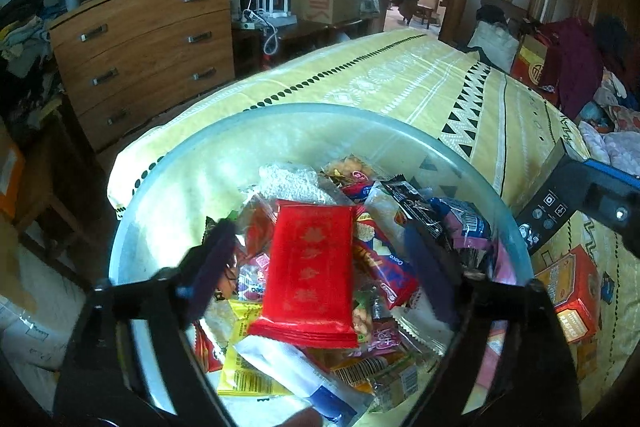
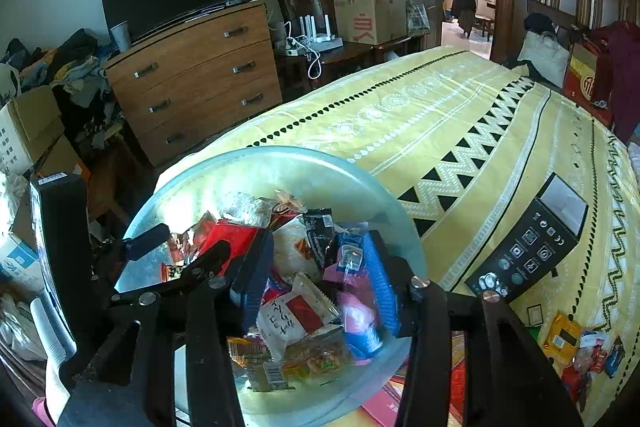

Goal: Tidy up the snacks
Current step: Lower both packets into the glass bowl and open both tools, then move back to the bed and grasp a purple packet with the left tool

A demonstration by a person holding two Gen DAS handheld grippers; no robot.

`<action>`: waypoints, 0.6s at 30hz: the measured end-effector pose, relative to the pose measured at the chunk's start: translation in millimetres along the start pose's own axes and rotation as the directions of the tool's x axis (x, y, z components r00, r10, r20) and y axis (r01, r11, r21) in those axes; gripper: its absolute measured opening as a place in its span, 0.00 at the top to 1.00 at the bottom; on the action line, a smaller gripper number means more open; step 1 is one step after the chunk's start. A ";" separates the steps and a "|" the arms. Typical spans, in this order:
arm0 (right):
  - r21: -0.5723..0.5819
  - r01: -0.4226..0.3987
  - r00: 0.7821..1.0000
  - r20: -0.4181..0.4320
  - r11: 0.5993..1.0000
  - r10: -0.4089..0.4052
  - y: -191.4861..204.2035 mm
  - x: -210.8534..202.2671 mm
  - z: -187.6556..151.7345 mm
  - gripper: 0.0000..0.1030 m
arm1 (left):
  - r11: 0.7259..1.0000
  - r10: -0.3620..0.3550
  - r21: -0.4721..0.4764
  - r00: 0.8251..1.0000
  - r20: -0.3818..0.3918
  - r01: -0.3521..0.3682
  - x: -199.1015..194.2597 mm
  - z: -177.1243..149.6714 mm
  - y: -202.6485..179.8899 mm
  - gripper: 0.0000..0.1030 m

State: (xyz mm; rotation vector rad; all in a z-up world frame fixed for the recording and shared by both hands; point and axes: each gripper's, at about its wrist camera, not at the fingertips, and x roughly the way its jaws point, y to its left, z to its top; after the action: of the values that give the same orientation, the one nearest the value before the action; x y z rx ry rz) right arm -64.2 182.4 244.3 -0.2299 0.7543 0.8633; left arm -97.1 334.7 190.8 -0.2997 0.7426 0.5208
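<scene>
1. Bedroom clutter fills the back of my left-wrist view: a dresser (image 1: 144, 51) with a dark screen on it, stacked boxes, and a doorway. Up close, a clear bowl (image 1: 168, 163) sits on the bed (image 1: 400, 83), over its yellow patterned cover.
2. Same view: the bowl is heaped with wrapped snacks (image 1: 380, 267). A red packet (image 1: 310, 267) lies flat on top of the heap, between the fingers of my left tongs (image 1: 320, 267). Those tongs are spread wide and released; neither finger presses on the packet, so nothing is gripped.
3. Beside the bowl on the right I see an orange box (image 1: 576, 291) on the cover, and part of a black box (image 1: 568, 203) near the frame edge.
4. From the right wrist, the bowl (image 2: 320, 167) sits low and left, with the black box (image 2: 532, 247) just beside it on the cover (image 2: 480, 115). A few loose snacks (image 2: 584, 351) lie further right, well apart from the bowl.
5. My right tongs (image 2: 320, 287) hang over the near side of the heap, parted, with a white-and-red packet (image 2: 296, 315) and a pink one below them. I judge them released; I see no pad pressing on a wrapper.
6. Risks as I judge them: the two tongs sit close together over one bowl and could knock each other. The heap is loose and slick, so a careless dip could push packets over the rim. The bowl rests on soft bedding and might tip if its rim is pressed.
</scene>
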 end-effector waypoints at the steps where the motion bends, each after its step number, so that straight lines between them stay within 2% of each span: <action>1: 0.000 0.007 1.000 0.009 1.000 -0.007 -0.5 -2.3 -0.4 0.37 | 1.000 0.002 -0.003 1.000 0.003 -0.002 -1.3 0.0 -0.3 0.08; 6: -0.028 0.070 0.997 0.035 0.997 -0.069 0.0 -13.1 0.1 0.35 | 1.000 0.001 -0.009 1.000 0.016 -0.001 -8.7 1.5 -0.7 0.05; 12: -0.074 0.175 0.981 0.094 0.982 -0.167 1.6 -32.1 0.9 0.35 | 1.000 -0.006 -0.010 0.999 0.037 0.007 -18.0 4.5 -3.0 0.04; 18: -0.097 0.224 0.969 0.129 0.970 -0.211 3.0 -45.4 2.0 0.34 | 1.000 -0.013 -0.003 0.999 0.049 0.013 -25.4 5.2 -9.1 0.04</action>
State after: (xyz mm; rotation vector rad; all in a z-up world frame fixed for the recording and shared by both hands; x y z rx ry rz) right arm -84.3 158.0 277.0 -0.3509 0.5592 0.7035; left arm -104.9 320.7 213.1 -0.2936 0.6922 0.5152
